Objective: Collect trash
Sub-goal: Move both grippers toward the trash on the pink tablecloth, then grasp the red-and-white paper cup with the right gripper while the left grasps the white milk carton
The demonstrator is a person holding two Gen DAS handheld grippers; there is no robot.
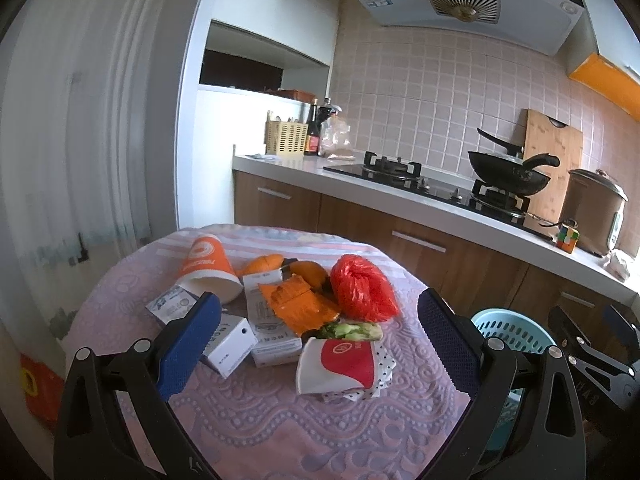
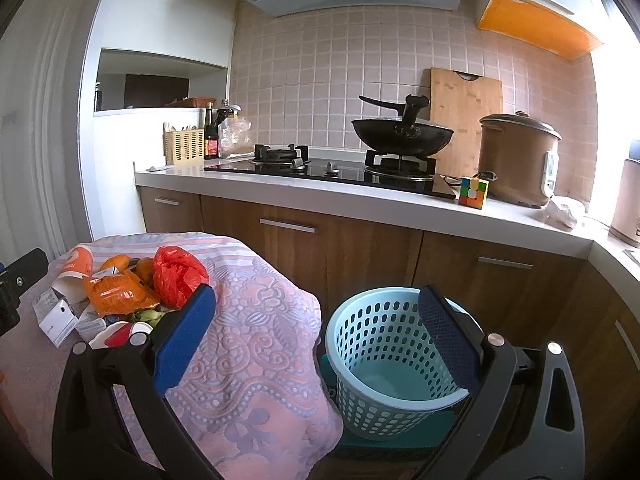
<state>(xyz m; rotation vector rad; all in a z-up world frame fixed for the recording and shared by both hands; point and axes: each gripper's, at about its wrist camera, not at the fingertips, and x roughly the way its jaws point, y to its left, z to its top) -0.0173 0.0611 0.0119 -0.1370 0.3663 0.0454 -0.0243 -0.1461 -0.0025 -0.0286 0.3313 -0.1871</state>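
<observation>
Trash lies on a round table with a pink patterned cloth (image 1: pixel 248 420): an orange paper cup (image 1: pixel 206 266) on its side, a red plastic bag (image 1: pixel 362 288), an orange torn wrapper (image 1: pixel 302 304), white small boxes (image 1: pixel 232 344), a red-and-white wrapper (image 1: pixel 340 366), green vegetable scraps (image 1: pixel 352 330) and orange peels (image 1: pixel 308 272). My left gripper (image 1: pixel 320 340) is open and empty above the table's near side, facing the pile. My right gripper (image 2: pixel 316 336) is open and empty, over the gap between the table (image 2: pixel 256 340) and a light blue slotted basket (image 2: pixel 384 360), which looks empty.
A kitchen counter (image 2: pixel 360 200) runs behind, with a gas hob, a black wok (image 2: pixel 402 134), a cutting board, a brown rice cooker (image 2: pixel 518 158), a puzzle cube (image 2: pixel 474 192) and bottles. Wooden cabinet doors stand below. The basket sits on the floor right of the table.
</observation>
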